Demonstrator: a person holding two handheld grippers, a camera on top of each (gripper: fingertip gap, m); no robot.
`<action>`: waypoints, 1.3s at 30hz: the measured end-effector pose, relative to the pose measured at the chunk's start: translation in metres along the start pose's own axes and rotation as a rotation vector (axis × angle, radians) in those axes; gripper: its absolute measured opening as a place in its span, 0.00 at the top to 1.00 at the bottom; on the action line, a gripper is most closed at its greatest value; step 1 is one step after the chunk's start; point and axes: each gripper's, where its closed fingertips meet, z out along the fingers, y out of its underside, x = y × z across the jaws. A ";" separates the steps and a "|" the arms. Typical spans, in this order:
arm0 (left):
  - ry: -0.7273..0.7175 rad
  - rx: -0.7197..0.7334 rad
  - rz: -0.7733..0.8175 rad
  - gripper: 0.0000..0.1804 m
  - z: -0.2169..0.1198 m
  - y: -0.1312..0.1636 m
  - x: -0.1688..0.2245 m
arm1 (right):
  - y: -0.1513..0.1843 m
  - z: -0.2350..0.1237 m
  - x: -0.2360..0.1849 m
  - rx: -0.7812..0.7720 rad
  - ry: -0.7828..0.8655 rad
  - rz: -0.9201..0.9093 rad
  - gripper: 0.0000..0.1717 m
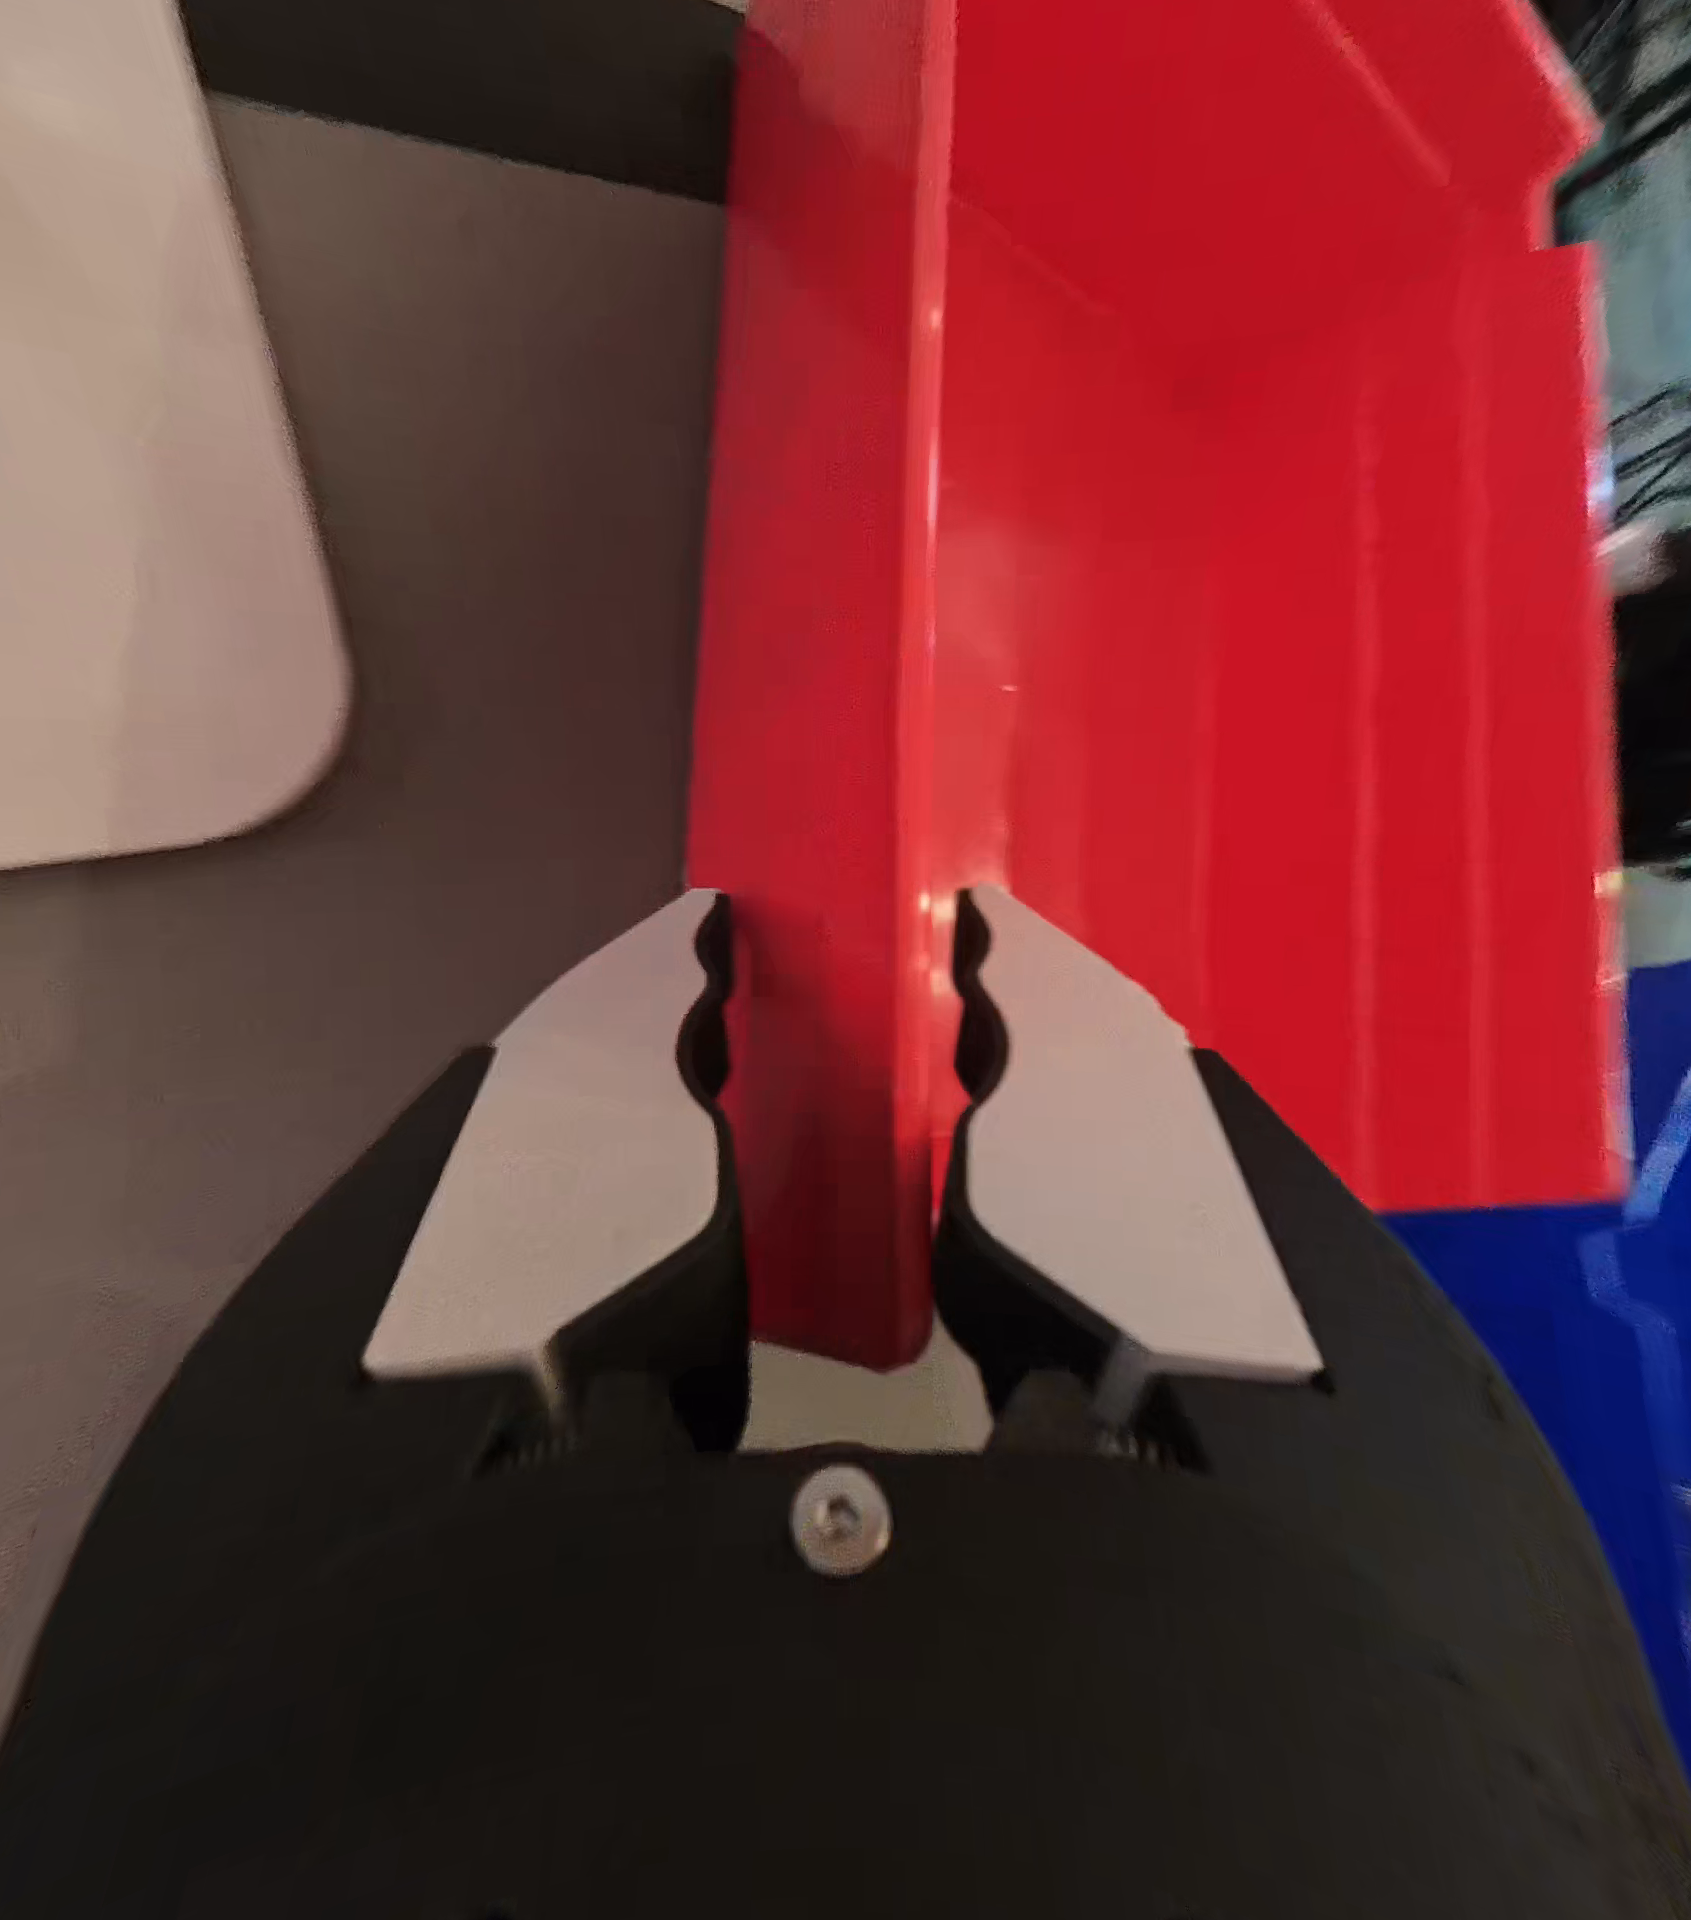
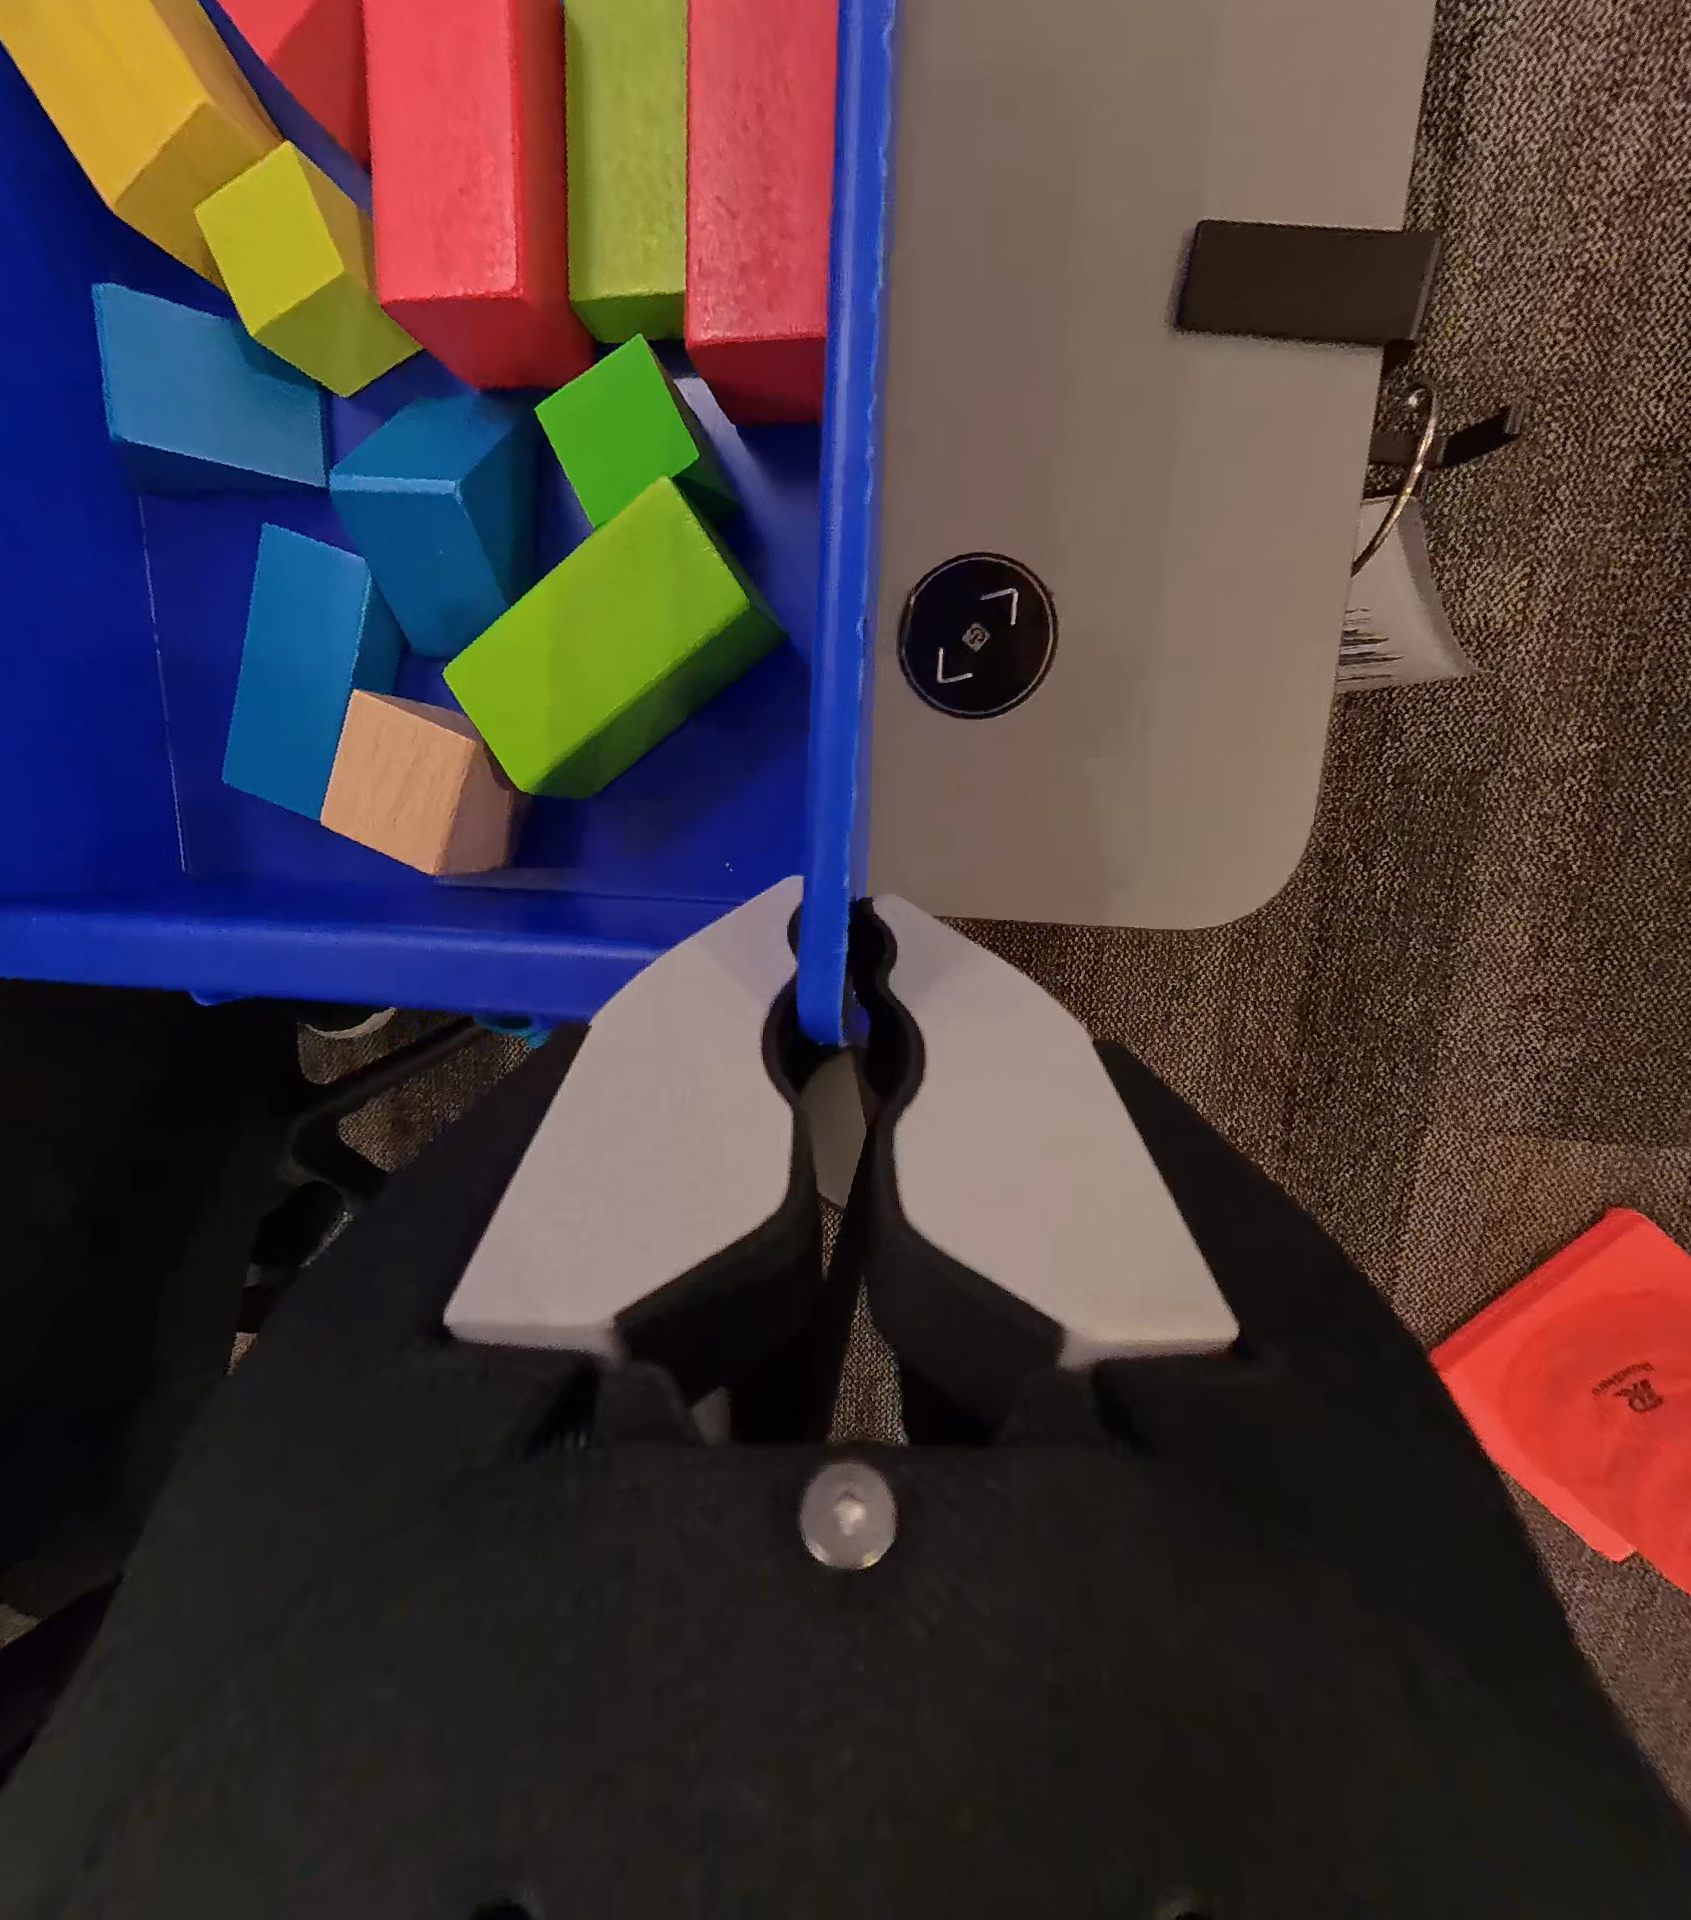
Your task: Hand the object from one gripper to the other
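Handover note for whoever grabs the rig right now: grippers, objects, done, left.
Left gripper: jaws around the wall of the red bin; pads look pressed on it.
Right gripper: shut on the side wall of the blue bin, which holds coloured blocks.
Flat red lid lies on the carpet.
Done: each gripper has its own bin.
Left: no handover visible yet.
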 end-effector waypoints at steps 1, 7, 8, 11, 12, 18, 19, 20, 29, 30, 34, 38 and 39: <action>0.055 0.005 -0.066 0.72 0.006 0.001 0.014 | 0.001 0.000 -0.001 0.001 -0.002 -0.004 0.99; 0.169 -0.010 -0.006 0.38 0.018 0.026 0.069 | 0.004 0.000 -0.008 0.015 -0.014 -0.031 0.99; 0.155 0.033 0.008 0.36 0.008 0.029 0.068 | 0.005 0.000 -0.009 0.019 -0.016 -0.033 0.99; 0.173 0.102 0.166 0.44 -0.021 0.058 0.085 | 0.008 0.001 -0.011 0.034 -0.028 -0.042 0.99; 0.203 0.067 0.215 0.43 -0.025 0.076 0.097 | 0.008 0.002 -0.012 0.039 -0.031 -0.046 0.99; 0.508 -0.241 0.263 0.44 -0.013 0.181 0.184 | 0.008 -0.001 -0.019 0.057 -0.040 -0.075 0.99; 0.530 -0.292 0.239 0.43 -0.009 0.194 0.193 | 0.008 -0.002 -0.021 0.056 -0.034 -0.079 0.99; 0.560 -0.331 0.209 0.42 -0.006 0.205 0.201 | 0.008 -0.003 -0.024 0.053 -0.030 -0.085 0.99; 0.682 -0.432 0.132 0.31 -0.013 0.237 0.234 | 0.006 -0.017 -0.053 0.040 -0.044 -0.120 0.98; 0.689 -0.431 0.109 0.31 -0.015 0.234 0.234 | 0.005 -0.021 -0.056 0.046 -0.049 -0.120 0.98; 0.684 -0.450 0.111 0.28 -0.025 0.230 0.234 | 0.000 -0.030 -0.075 0.027 -0.058 -0.152 0.98; 0.659 -0.455 0.130 0.24 -0.038 0.228 0.231 | -0.004 -0.038 -0.098 0.024 -0.081 -0.180 0.97; 0.652 -0.457 0.129 0.23 -0.041 0.227 0.229 | -0.004 -0.040 -0.105 0.023 -0.089 -0.189 0.97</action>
